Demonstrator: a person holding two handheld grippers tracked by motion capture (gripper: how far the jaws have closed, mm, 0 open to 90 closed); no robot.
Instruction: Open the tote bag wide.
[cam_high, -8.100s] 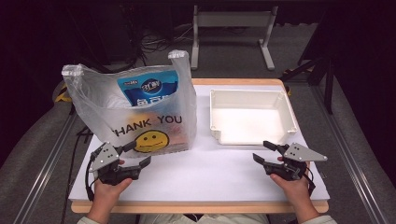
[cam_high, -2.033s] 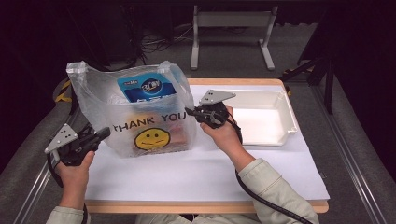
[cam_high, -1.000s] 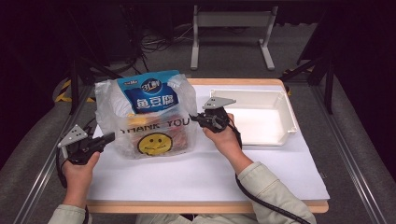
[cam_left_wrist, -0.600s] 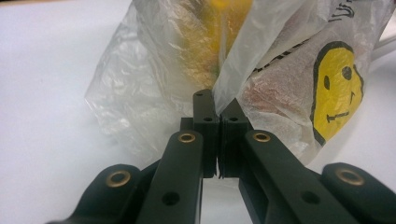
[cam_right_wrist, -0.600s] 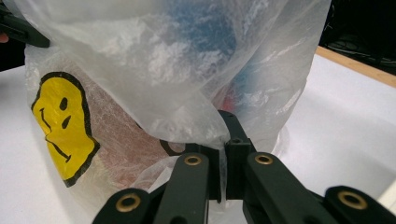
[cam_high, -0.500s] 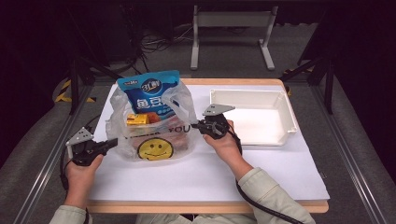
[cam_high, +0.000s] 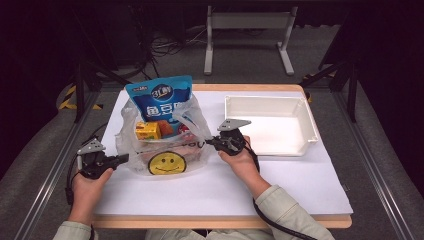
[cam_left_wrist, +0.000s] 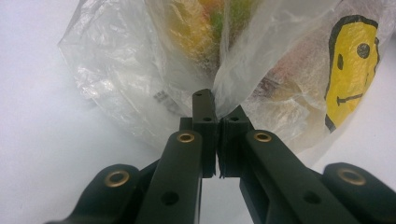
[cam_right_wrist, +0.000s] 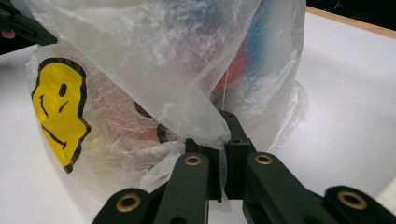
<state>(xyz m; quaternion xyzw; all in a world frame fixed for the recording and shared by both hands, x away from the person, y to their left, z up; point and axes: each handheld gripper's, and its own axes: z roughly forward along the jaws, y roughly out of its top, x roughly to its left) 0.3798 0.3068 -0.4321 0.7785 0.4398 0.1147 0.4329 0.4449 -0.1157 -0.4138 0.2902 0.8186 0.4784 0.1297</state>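
Bag (cam_high: 165, 150) pulled lower, pouch (cam_high: 160, 100) exposed | tray (cam_high: 270, 102) beside right gripper (cam_high: 212, 141)

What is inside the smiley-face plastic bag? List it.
Inside the plastic bag: a tall blue snack pouch poking out the top and a small yellow box. Lower items are blurred by the plastic.

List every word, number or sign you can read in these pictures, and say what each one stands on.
"3L", then large white characters too blurred to read: on the blue snack pouch standing in the clear plastic bag.
Yellow smiley face, a sign without words: on that bag's front.
Dark curved strokes of a printed line beside the smiley in the right gripper view: creased, unreadable.
Small yellow box in the bag: print too small to read.
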